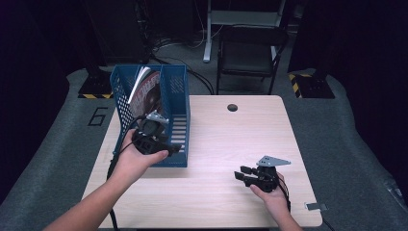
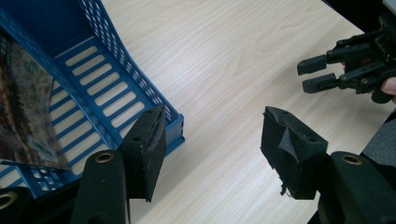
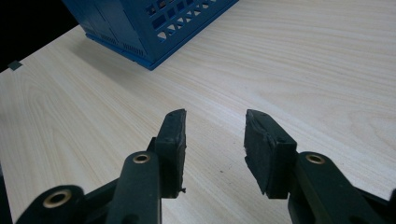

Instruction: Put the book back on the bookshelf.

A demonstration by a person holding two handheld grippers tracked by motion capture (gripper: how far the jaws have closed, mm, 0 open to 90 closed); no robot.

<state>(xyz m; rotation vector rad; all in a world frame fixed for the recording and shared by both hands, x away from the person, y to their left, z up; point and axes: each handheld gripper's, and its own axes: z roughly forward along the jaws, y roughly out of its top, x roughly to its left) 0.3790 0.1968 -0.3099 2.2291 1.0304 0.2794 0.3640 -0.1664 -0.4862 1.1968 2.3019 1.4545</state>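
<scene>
A blue perforated file rack (image 1: 166,110) stands on the left part of the wooden table (image 1: 231,139), with a dark patterned magazine (image 1: 146,89) leaning inside it. My left gripper (image 1: 172,148) hovers at the rack's near right corner. In the left gripper view its jaws (image 2: 214,114) stand open with nothing between them, the rack's corner (image 2: 173,126) by the left jaw and the magazine (image 2: 23,107) at the far left. My right gripper (image 1: 240,173) rests low over the table's near right part, pointing left. It (image 3: 215,113) is open over bare wood, with the rack (image 3: 154,28) farther ahead.
A round cable hole (image 1: 232,107) sits near the table's far edge. A dark chair (image 1: 248,53) stands behind the table. A small grey tab (image 1: 315,206) lies at the near right corner. Bare wood stretches between the two grippers.
</scene>
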